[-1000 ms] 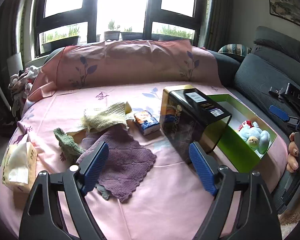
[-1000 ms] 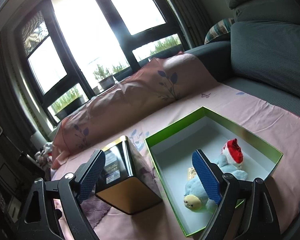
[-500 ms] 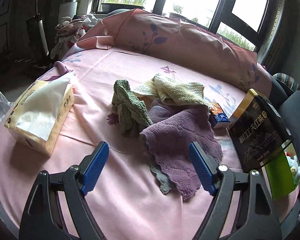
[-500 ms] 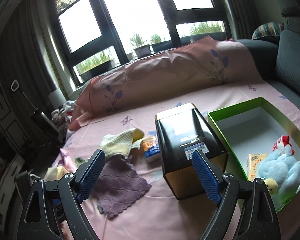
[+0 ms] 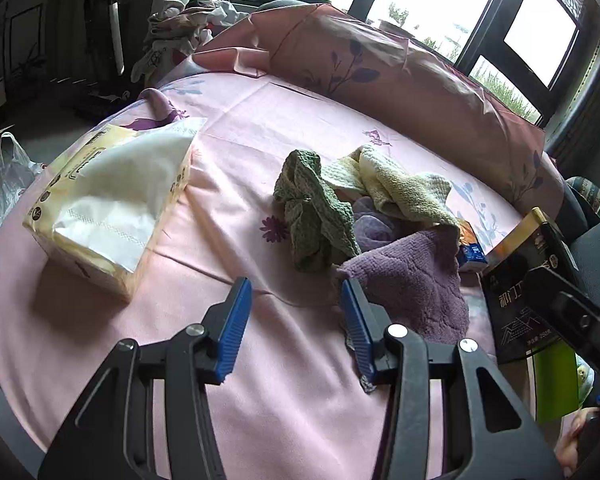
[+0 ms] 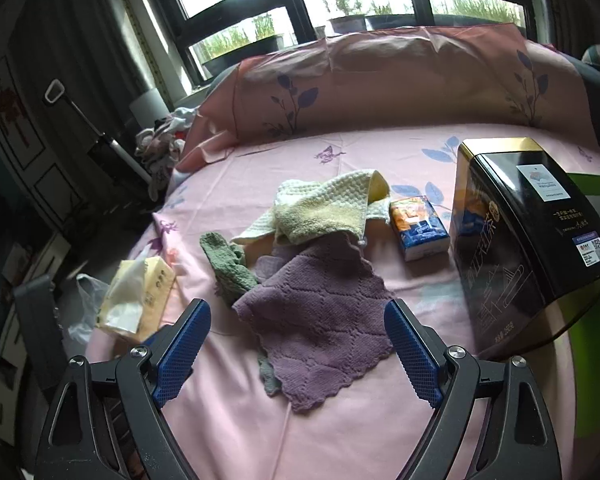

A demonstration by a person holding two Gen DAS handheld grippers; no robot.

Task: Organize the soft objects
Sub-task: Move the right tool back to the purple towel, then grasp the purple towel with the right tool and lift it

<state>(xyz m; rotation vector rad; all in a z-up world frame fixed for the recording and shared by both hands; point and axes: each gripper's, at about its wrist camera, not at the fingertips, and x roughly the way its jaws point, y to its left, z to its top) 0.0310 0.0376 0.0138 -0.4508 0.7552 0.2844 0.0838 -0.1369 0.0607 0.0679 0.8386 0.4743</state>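
Left gripper [image 5: 294, 320] spread, holding nothing, above the bed [image 5: 300, 120] near the purple cloth [image 5: 412, 280]. Right gripper [image 6: 296, 344] spread wide, empty, over the same cloth. Green cloth [image 5: 316, 216] and yellow towel [image 5: 404, 188] lay bunched beside it, touching.

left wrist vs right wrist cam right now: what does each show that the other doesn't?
Only the left wrist view shows a plush toy peeking behind the green box.

Only the right wrist view shows the small tissue pack whole, and the black tin's top labels.

Both show the purple cloth, green cloth, yellow cloth, the big tissue pack and each one's own open gripper.
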